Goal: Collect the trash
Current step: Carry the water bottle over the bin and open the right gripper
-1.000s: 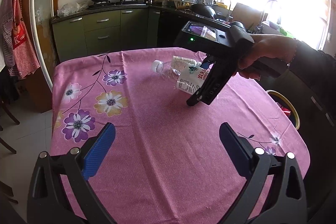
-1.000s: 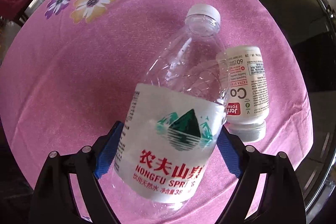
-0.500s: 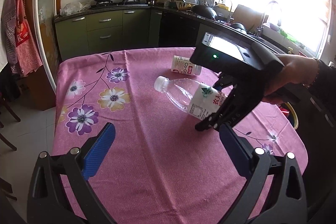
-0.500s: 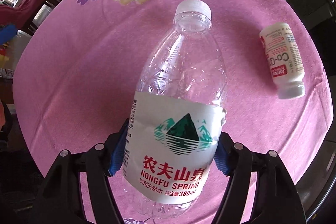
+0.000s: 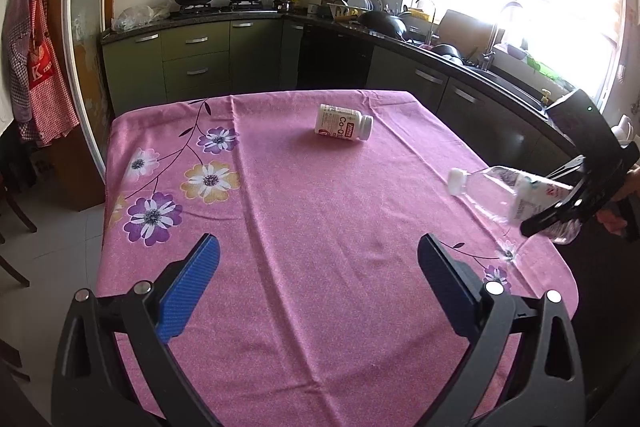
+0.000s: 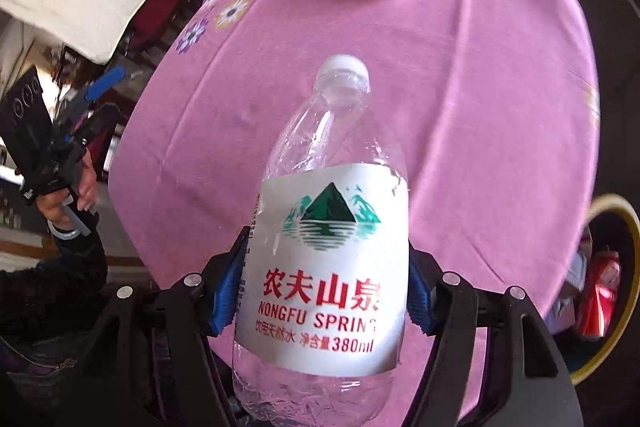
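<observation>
The right tongs (image 6: 326, 301) are seen closed on the labelled middle of an empty water bottle (image 6: 326, 267), blue pads pressed to both sides; their jaws have just been closing on it. In the right wrist view the bottle is held clear above the pink tabletop (image 6: 480, 107), cap pointing away, and a yellow-rimmed bin (image 6: 624, 291) holding a red can is shown just past the cloth's edge; the bin is not shown in the left wrist view. A white pill bottle (image 5: 344, 127) is seen lying on its side at the far part of the tabletop. Only from the left wrist view are the left tongs (image 5: 318, 291) shown wide apart with nothing between them, hovering over the near edge.
</observation>
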### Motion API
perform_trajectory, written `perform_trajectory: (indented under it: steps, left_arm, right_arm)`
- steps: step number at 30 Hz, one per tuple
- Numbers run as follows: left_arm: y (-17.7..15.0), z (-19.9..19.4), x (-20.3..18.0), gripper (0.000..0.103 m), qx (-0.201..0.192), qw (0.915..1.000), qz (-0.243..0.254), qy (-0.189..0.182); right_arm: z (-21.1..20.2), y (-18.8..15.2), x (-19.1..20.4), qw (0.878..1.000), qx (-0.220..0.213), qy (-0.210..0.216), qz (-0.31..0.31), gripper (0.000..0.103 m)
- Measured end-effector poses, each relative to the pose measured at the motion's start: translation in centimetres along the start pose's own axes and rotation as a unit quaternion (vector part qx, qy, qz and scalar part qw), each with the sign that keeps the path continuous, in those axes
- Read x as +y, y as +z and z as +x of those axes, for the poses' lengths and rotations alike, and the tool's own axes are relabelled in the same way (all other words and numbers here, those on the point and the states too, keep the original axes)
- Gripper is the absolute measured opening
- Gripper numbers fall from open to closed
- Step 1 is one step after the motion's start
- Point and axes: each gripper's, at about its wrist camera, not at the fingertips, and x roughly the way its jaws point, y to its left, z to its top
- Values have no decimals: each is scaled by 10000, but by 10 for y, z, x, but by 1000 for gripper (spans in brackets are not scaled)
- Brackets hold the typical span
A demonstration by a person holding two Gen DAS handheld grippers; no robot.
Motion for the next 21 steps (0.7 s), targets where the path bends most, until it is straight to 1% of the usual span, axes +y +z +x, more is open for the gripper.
perform_trajectory:
  steps: [3, 6, 8, 9, 11, 12, 17, 18, 19, 20, 21]
  left_arm:
    - [1, 1, -7, 94, -9, 10000, 58, -44]
    - [2, 2, -15, 94, -21, 9999, 96, -93]
    - [3, 2, -20, 94, -11, 9998, 136, -114]
    - [4, 3, -22, 94, -5, 9998, 161, -115]
    - [5, 2, -28, 94, 6, 9997, 236, -93]
    - [6, 1, -30, 94, 9, 9996, 275, -73]
    - [9, -4, -38, 94, 17, 9991, 416, 2]
    - [9, -4, -39, 94, 22, 9991, 430, -1]
    - [10, -2, -40, 94, 35, 9990, 442, -5]
    - [10, 0, -42, 94, 53, 9989, 455, -7]
    - [11, 2, -43, 94, 74, 9989, 470, -12]
  right_arm:
    - [-41, -31, -53, 9959, -370, -270, 780, 63]
    - [-71, -58, -110, 9836, -617, -765, 1512, 63]
    - [-80, -75, -156, 9745, -712, -859, 1945, 63]
    - [-80, -82, -177, 9701, -733, -934, 2115, 63]
    - [-74, -89, -205, 9633, -784, -946, 2387, 63]
    - [-69, -88, -213, 9613, -811, -993, 2438, 63]
    - [-57, -91, -248, 9503, -964, -1580, 2505, 64]
    - [-57, -97, -252, 9484, -997, -1703, 2481, 67]
    - [-53, -100, -256, 9474, -976, -1805, 2455, 75]
    - [-46, -102, -256, 9467, -945, -1865, 2452, 87]
    - [-44, -106, -255, 9442, -983, -1923, 2485, 87]
